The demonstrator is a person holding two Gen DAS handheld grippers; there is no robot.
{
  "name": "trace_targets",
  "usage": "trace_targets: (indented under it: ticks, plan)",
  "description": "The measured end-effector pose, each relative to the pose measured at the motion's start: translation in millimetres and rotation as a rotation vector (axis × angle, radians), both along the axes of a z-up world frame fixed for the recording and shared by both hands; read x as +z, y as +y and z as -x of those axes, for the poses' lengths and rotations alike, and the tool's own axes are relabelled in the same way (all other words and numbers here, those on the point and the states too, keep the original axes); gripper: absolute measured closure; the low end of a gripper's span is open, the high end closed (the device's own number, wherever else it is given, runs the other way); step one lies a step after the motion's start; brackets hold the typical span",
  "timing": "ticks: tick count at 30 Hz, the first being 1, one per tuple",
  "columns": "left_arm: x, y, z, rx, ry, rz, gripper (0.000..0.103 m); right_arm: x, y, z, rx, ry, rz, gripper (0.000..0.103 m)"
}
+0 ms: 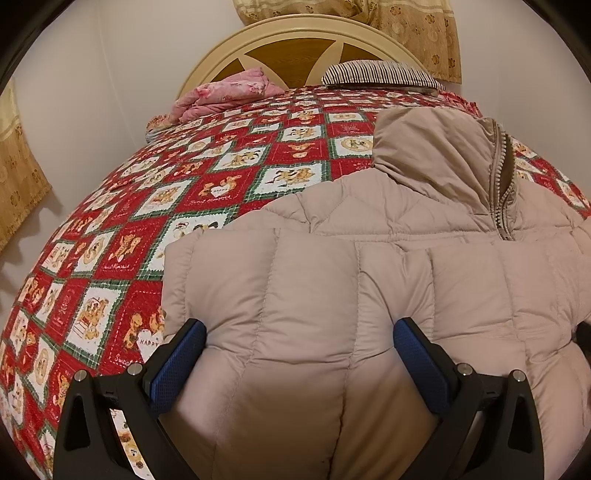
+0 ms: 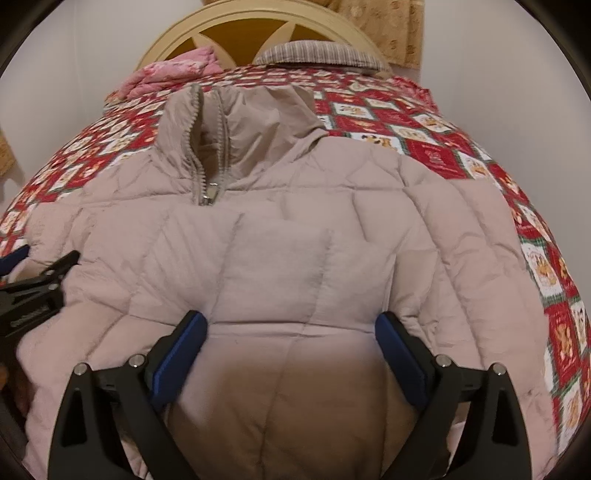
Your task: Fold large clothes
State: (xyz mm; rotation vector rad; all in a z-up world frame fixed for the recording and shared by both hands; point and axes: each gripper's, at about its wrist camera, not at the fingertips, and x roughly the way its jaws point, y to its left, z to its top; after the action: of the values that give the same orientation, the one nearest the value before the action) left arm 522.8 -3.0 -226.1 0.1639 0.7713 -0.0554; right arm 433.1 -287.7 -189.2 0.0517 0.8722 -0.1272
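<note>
A bed covered with a red, white and green patchwork quilt printed with teddy bears (image 1: 122,236) fills both views, backed by a cream arched wooden headboard (image 1: 295,40) against a pale wall, with beige patterned curtains (image 1: 417,26) above. Near the headboard lie a crumpled pink floral blanket (image 1: 225,94) and a striped pillow (image 1: 380,74). The beige quilted puffer jacket (image 2: 295,236) lies spread on the quilt, collar toward the headboard, zip partly undone. The left gripper (image 1: 299,339) and right gripper (image 2: 291,332) each hover spread wide over its padded lower part, grasping nothing.
</note>
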Motion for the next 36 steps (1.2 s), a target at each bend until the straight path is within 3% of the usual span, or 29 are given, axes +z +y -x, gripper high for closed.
trace_targets:
  ticks: [6, 12, 17, 20, 23, 25, 26, 27, 31, 36]
  plan:
    - [1.3, 2.7, 2.1, -0.001, -0.007, 0.021, 0.001, 53.5, -21.0, -17.1, -0.014, -0.033, -0.091, 0.008]
    - [2.1, 3.3, 3.5, 0.0, -0.011, 0.029, 0.001, 94.0, -34.7, -102.8, -0.086, -0.066, -0.113, 0.008]
    - [2.0, 2.9, 3.7, 0.0, -0.013, 0.029, 0.001, 86.5, -43.4, -168.9, -0.112, -0.01, -0.205, 0.008]
    - [2.0, 2.7, 4.1, 0.0, -0.013, 0.029, 0.001, 64.2, -42.3, -198.6, -0.122, 0.077, -0.189, 0.009]
    - [2.1, 2.8, 4.3, 0.0, -0.015, 0.028, 0.001, 47.9, -40.6, -205.9, -0.116, 0.137, -0.157, 0.026]
    - [2.2, 2.7, 4.4, 0.0, -0.016, 0.029, 0.001, 45.2, -46.1, -198.9, -0.113, 0.144, -0.166, 0.057]
    - [2.3, 2.7, 4.6, 0.0, -0.017, 0.029, 0.001, 47.6, -49.8, -189.6, -0.109, 0.131, -0.163, 0.081]
    - [2.3, 2.6, 4.7, 0.0, -0.018, 0.03, 0.001, 50.3, -53.2, -180.5, -0.099, 0.121, -0.163, 0.087]
    - [3.1, 3.7, 5.0, 0.002, -0.022, 0.031, 0.001, 61.9, -70.8, -136.5, -0.065, 0.094, -0.149, 0.094]
    - [4.2, 4.8, 5.6, 0.004, -0.028, 0.033, 0.001, 40.8, -109.3, -94.0, -0.128, 0.116, -0.067, 0.098]
